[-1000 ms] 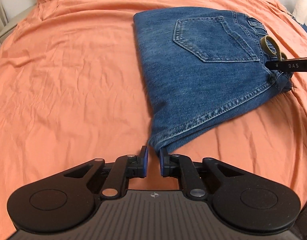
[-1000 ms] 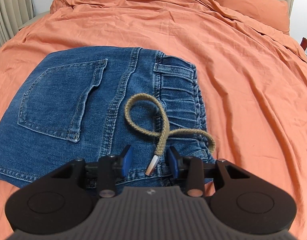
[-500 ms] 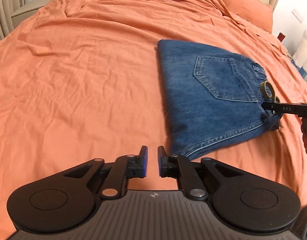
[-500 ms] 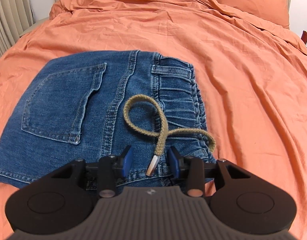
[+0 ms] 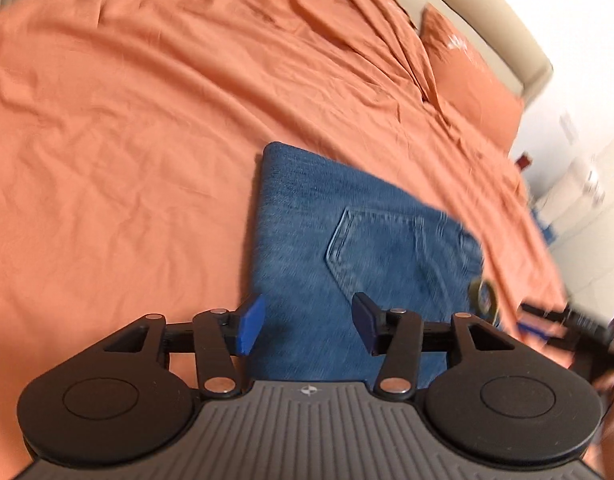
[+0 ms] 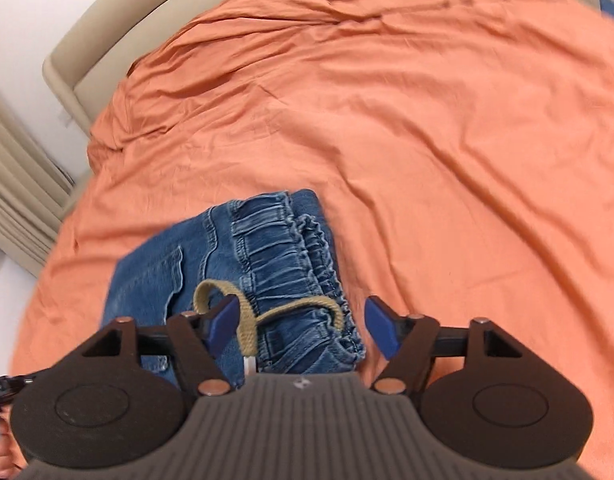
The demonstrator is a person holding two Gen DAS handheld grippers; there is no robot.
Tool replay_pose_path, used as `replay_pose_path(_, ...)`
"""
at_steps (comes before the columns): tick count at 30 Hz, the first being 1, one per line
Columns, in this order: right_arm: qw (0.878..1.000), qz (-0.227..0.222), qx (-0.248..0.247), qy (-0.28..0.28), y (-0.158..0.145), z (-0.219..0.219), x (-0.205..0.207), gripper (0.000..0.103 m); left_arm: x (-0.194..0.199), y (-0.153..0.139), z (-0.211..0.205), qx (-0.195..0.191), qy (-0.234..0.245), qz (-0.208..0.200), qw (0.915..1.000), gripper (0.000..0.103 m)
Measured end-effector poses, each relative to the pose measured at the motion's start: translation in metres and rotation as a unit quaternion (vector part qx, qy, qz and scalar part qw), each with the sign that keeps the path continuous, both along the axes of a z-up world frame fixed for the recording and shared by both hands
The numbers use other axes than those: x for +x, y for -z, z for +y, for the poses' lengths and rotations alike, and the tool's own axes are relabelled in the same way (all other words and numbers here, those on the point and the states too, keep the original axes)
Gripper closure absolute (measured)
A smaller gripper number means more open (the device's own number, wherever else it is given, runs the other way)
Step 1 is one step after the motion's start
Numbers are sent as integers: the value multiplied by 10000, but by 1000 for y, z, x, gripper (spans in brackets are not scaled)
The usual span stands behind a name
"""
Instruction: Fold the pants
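The blue denim pants (image 5: 347,248) lie folded into a compact rectangle on the orange bedsheet (image 5: 107,140), back pocket up. In the right wrist view the pants (image 6: 275,248) show their elastic waistband and a tan drawstring (image 6: 247,320) looped on top. My left gripper (image 5: 307,326) is open and empty, raised above the near edge of the pants. My right gripper (image 6: 303,324) is open and empty, raised above the waistband end. The right gripper also shows blurred at the right edge of the left wrist view (image 5: 563,320).
An orange pillow (image 5: 467,72) and a beige headboard (image 5: 507,28) lie at the far end of the bed. Beige curtains (image 6: 15,200) hang at the left in the right wrist view. White furniture (image 5: 579,208) stands beside the bed.
Both grippers have opened wide, lifted and tilted away from the pants. The left one let go of the near corner of the pants. The pants stay folded on the bed.
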State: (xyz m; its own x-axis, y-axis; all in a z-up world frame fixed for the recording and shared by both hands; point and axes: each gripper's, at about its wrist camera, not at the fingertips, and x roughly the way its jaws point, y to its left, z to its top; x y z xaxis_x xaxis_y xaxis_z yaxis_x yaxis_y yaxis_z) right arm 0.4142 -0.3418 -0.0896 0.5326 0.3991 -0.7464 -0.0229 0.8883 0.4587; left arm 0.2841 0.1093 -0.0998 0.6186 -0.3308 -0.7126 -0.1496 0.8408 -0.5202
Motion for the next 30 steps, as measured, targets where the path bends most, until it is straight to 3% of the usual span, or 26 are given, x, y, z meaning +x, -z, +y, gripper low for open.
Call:
replay_pose_path(4,9986,299,432,32,24,-11,20,35,23,27,14,-567,-174,244,9979,40)
replay_pose_path(9,9935,727,877,-13,60,-14,52,40,44,57,21,-811,-207,541,9950,40)
replay_pose_path(14,9854,901,1446,-39,88,-20,73,43,57,79,25,-1170,-123,451,9920,41)
replay_pose_path(19,9717,1096,2086,-130,112,-25,85,46,65,90,27,-1393,-87,426,9893,56)
replay_pose_path(23,9693,1051,2208,-235,114,-25,84,63,65,85,22,-1299,-42,429,9906,73)
replay_pose_path(27,9774,868,1890,-375,98,-16,82,74,63,71,12,-828,47,378,9958,93)
replay_pose_path(30,9838,739,1568,-462,80,-7,81,80,59,59,6,-492,109,318,9982,96)
